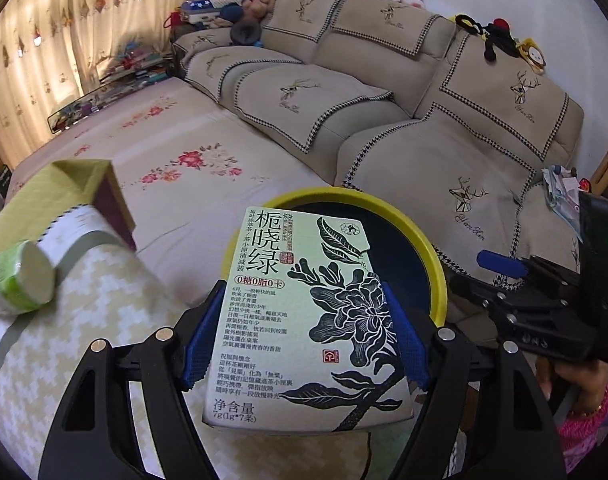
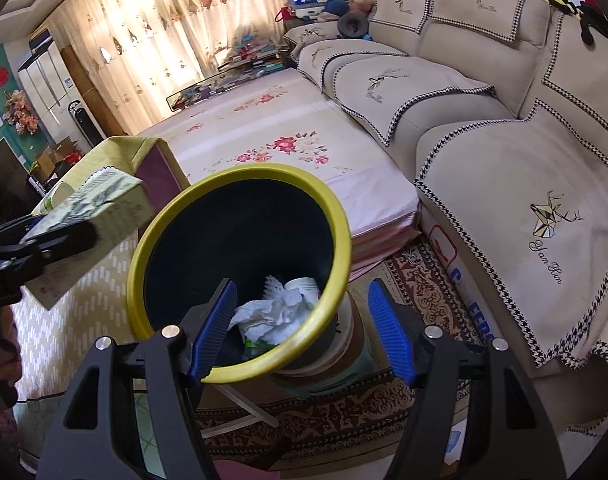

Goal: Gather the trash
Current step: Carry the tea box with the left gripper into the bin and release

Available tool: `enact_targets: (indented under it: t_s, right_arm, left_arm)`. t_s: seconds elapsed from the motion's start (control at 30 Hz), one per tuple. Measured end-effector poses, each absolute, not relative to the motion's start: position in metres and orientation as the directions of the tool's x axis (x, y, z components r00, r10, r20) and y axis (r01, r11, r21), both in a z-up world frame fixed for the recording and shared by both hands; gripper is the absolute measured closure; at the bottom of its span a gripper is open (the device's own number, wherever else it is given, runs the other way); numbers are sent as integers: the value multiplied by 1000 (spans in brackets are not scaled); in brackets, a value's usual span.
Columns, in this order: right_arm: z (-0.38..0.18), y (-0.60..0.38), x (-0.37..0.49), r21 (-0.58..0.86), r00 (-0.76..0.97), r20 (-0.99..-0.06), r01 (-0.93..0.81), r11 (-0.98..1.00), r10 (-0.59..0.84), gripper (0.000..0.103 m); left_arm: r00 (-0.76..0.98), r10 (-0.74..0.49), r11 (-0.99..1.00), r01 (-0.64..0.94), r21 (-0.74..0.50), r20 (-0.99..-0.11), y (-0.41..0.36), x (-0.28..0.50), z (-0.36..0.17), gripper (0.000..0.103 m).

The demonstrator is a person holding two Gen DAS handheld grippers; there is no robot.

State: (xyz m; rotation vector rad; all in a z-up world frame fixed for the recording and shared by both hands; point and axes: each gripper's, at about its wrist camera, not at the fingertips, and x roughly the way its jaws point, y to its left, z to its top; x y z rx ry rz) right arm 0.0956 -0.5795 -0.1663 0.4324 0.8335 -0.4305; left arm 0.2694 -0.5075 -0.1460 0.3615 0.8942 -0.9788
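The left gripper (image 1: 304, 332) has its jaws clamped on a pale green tea box (image 1: 300, 320), one blue pad pressed against each long side. In the left wrist view the box fills the near centre, its printed face with black flowers and Chinese text turned up to the camera, and its far end overlaps the yellow rim of the trash bin (image 1: 435, 264). That view hides the bin's contents behind the box.

The right wrist view looks down into the same bin: a dark inner wall under the yellow rim (image 2: 240, 176), with crumpled white tissue (image 2: 272, 312) and a white cup (image 2: 304, 286) lying at the bottom. Here the box (image 2: 92, 224) appears at the left, held just beside the bin's left rim, above a desk (image 2: 88, 292) covered in a yellow-and-white patterned cloth.

The right gripper (image 2: 304, 332) has its jaws apart, and they are opening. The near part of the bin's rim sits between the blue pads, with no pad pressing on it.

Only the left wrist view shows a roll of tissue in green wrap (image 1: 20, 280) lying on the desk at the far left, and the right gripper's black body (image 1: 543, 304) at the right edge with a hand in a pink sleeve (image 1: 583, 432) beneath it. Both views show a beige sofa (image 2: 503, 160) and a flowered bed cover (image 2: 288, 136) behind.
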Motion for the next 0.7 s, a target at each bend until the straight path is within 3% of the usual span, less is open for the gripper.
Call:
enact_targets:
  t_s: [0.3, 0.7]
  right_arm:
    - [-168, -577, 94, 194, 591, -783, 528, 826, -193, 38]
    - [-159, -546, 131, 191, 611, -780, 436, 879, -133, 37]
  left_arm:
    - [272, -588, 546, 829, -125, -762, -515, 276, -142, 24]
    - [437, -619, 654, 747, -119, -653, -343, 252, -102, 14]
